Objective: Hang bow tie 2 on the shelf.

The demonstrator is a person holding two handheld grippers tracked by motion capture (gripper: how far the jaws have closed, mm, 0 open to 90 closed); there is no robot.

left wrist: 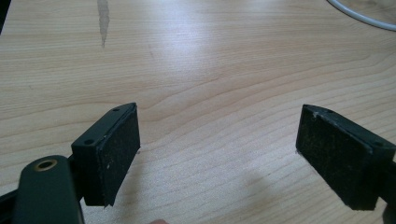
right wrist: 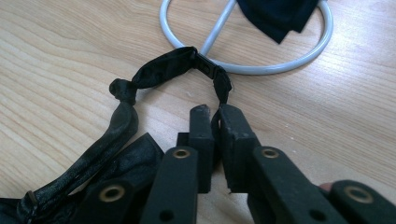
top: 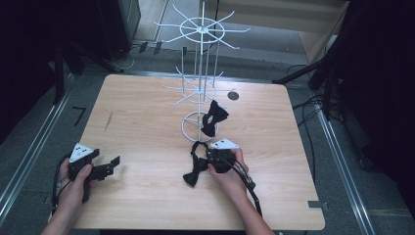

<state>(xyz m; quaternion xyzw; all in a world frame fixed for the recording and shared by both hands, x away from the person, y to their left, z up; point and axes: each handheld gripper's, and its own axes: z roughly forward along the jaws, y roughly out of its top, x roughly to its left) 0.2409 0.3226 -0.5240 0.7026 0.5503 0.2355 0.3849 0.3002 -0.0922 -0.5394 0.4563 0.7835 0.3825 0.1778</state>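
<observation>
Step in hand: pick-up. Right gripper pinches strap of bow tie, lying mid-tabletop toward near edge, just before rack base. Left gripper spread, idle near left corner. Next, probably: lift, hook strap over a rack arm.

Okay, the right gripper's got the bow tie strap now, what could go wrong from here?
The right gripper pinches only a thin bit of the bow tie's strap, so it may slip out when lifted. The strap's clasp lies against the white rack's base ring and could snag there. The left gripper is open and apart, giving no support.
</observation>
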